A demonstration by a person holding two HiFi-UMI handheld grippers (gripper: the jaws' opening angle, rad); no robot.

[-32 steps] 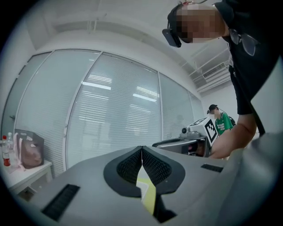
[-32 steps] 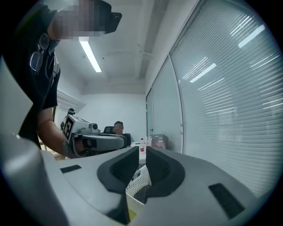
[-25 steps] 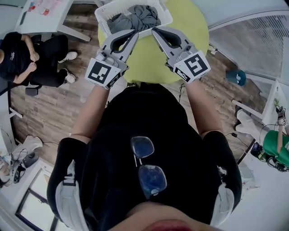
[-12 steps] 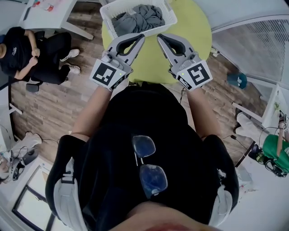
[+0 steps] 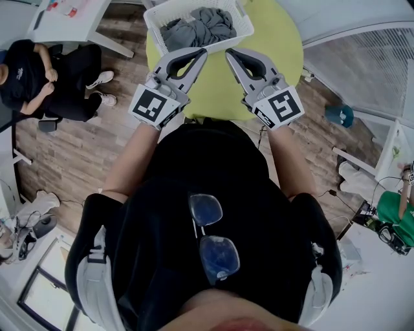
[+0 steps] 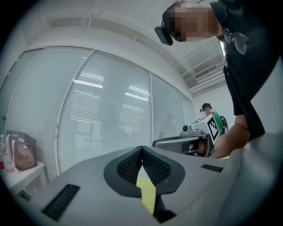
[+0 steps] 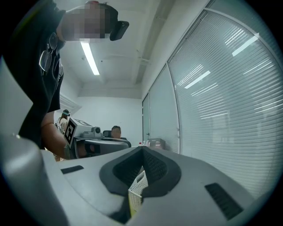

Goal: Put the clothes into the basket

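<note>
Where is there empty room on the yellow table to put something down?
The yellow table is bare right of the basket, out to its round edge, and in the strip between the left gripper and the right gripper. The basket is crowded with grey clothes.

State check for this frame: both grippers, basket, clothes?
left gripper: shut, nothing between the jaws.
right gripper: shut, nothing between the jaws.
basket: upright on the yellow-green table, untouched by either gripper.
clothes: gray, piled inside the basket.
</note>
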